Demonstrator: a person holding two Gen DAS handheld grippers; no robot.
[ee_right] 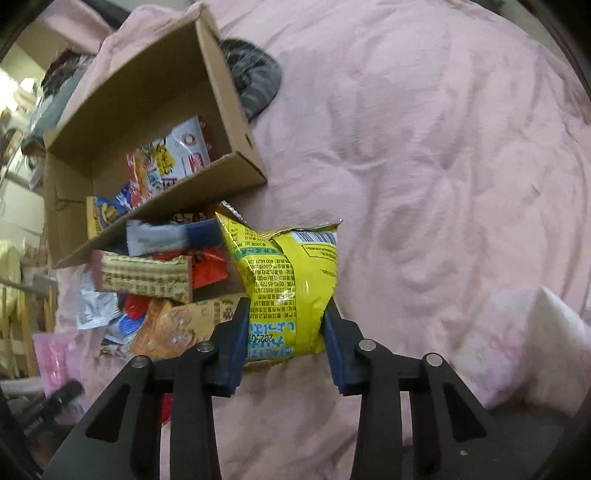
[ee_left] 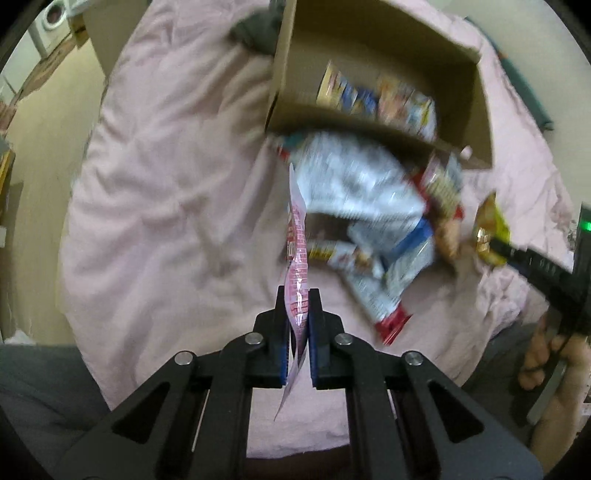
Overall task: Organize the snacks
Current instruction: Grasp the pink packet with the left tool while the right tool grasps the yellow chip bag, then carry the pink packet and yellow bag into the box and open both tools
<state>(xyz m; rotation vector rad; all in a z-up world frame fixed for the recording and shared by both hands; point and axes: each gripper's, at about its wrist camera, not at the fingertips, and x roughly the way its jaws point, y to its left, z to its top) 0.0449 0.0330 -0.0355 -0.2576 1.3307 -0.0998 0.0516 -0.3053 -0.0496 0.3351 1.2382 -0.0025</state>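
In the left wrist view, a pink blanket (ee_left: 166, 184) is seen spread across the bed, with a grey cloth (ee_left: 258, 31) lying at the far corner of a cardboard box (ee_left: 280, 74). A thin pink packet (ee_left: 298, 258) is pinched edge-on by the left claw (ee_left: 299, 295), whose jaws are closed tight on it; the packet is held clear above the blanket. Beyond it, a blurred heap of snacks (ee_left: 369, 206) is spread in front of the box, just beside its near wall, and more packets are seen inside the box. At the right edge, the right claw (ee_left: 487, 240) is seen gripping a yellow bag (ee_left: 491, 221).

In the right wrist view, the box (ee_right: 229, 166) is seen at the left, open, with several packets inside. The heap (ee_right: 147, 273) is piled against its near wall. The yellow bag (ee_right: 288, 280) is squeezed between the blue pads of the right claw (ee_right: 286, 321), its sides dented by the grip, just right of the heap. Bare pink blanket (ee_right: 443, 166) fills the right side.
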